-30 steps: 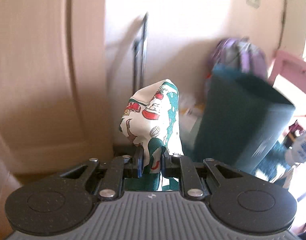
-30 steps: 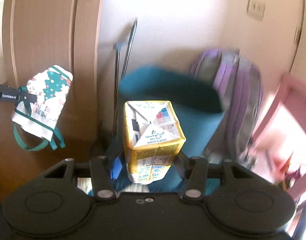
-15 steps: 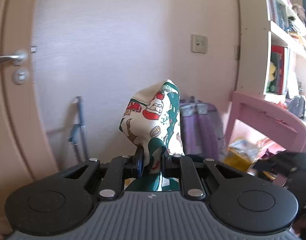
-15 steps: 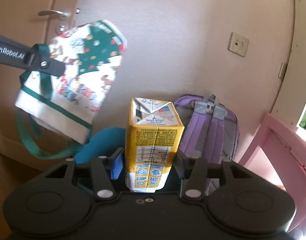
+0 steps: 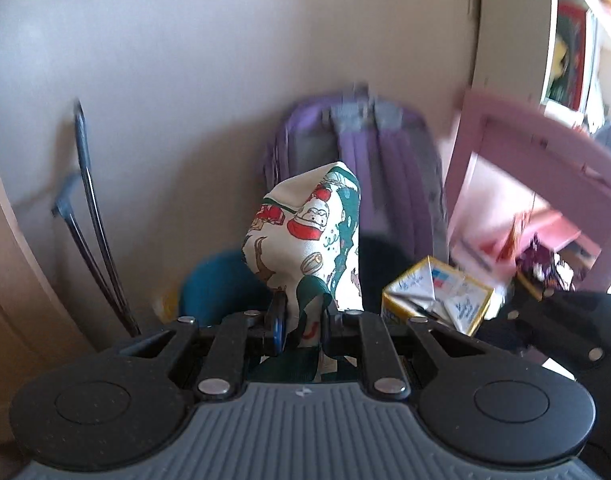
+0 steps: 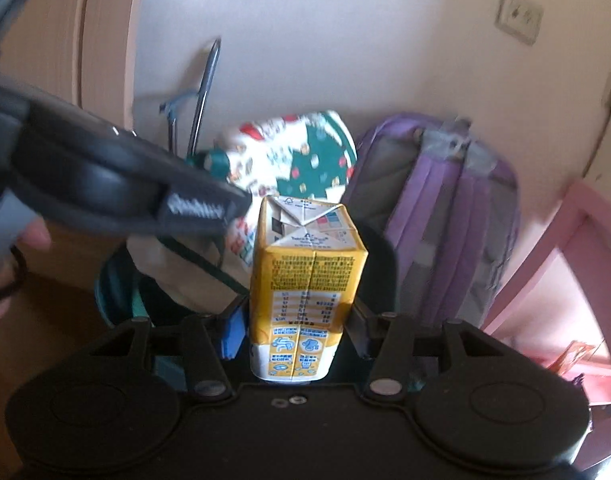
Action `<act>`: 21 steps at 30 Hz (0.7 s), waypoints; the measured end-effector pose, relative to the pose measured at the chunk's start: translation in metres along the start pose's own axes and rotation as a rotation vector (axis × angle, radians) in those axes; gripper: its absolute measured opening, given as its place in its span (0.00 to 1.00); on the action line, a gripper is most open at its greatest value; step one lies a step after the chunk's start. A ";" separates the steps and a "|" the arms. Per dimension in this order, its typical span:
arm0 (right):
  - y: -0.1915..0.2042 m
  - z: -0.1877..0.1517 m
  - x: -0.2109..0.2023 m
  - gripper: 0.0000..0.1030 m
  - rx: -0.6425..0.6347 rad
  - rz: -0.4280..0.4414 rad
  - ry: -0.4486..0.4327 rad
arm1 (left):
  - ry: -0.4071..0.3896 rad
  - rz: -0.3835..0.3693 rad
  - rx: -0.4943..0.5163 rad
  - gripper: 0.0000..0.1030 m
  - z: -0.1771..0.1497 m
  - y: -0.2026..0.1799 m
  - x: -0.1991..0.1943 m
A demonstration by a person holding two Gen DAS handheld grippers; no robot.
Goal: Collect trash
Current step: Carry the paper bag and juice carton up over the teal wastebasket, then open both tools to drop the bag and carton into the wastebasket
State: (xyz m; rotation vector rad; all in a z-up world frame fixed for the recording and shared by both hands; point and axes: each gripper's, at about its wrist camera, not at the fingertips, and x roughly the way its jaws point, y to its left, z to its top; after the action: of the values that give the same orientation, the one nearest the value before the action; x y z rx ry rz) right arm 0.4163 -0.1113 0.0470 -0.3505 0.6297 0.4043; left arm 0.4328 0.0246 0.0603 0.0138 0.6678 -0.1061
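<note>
Both claws have dropped from wall height toward the teal bin [image 5: 221, 280]; the left claw [image 5: 301, 316] grips the Christmas-print bag [image 5: 309, 236], the right claw [image 6: 297, 320] clamps the yellow carton [image 6: 305, 276] over its mouth, seemingly ready to drop

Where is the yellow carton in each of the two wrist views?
Left wrist: yellow carton at lower right, tilted, beside the printed bag.
Right wrist: carton at centre, upright between the fingers of the right gripper.
Shared landmark: purple backpack.
</note>
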 end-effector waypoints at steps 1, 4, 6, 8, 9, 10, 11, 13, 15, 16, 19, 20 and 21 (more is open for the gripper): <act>0.000 0.000 0.005 0.48 0.003 -0.002 0.012 | 0.022 -0.002 0.001 0.16 -0.002 0.001 0.006; 0.003 -0.001 0.015 0.48 0.002 0.005 0.053 | 0.077 0.018 0.011 0.16 -0.007 0.004 0.024; 0.003 0.000 0.024 0.48 0.006 0.006 0.084 | 0.121 0.024 0.004 0.16 -0.010 0.006 0.035; 0.004 0.000 0.030 0.49 0.009 0.014 0.115 | 0.168 0.011 0.003 0.16 -0.011 0.007 0.042; 0.003 0.001 0.034 0.49 0.013 0.014 0.127 | 0.191 0.011 0.006 0.16 -0.012 0.007 0.047; 0.003 0.001 0.036 0.49 0.016 0.014 0.141 | 0.206 0.016 0.012 0.16 -0.013 0.006 0.050; 0.003 0.001 0.039 0.50 0.015 0.017 0.156 | 0.215 0.019 0.024 0.17 -0.015 0.005 0.052; 0.005 -0.001 0.041 0.50 0.008 0.018 0.173 | 0.227 0.032 0.061 0.21 -0.018 0.001 0.055; 0.005 -0.003 0.041 0.51 0.017 0.008 0.163 | 0.242 0.042 0.072 0.27 -0.021 -0.001 0.056; 0.004 -0.002 0.040 0.51 0.020 0.007 0.161 | 0.248 0.040 0.070 0.29 -0.020 -0.002 0.057; 0.003 -0.002 0.037 0.53 0.016 -0.005 0.153 | 0.247 0.026 0.059 0.30 -0.024 -0.001 0.055; 0.002 -0.002 0.036 0.53 0.015 -0.009 0.151 | 0.245 0.025 0.059 0.30 -0.024 -0.001 0.053; 0.002 -0.003 0.033 0.53 0.018 -0.015 0.145 | 0.241 0.025 0.055 0.31 -0.024 -0.001 0.050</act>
State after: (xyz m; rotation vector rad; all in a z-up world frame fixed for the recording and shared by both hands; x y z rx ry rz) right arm 0.4381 -0.1024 0.0236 -0.3694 0.7715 0.3609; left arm 0.4569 0.0205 0.0104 0.0890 0.9048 -0.0998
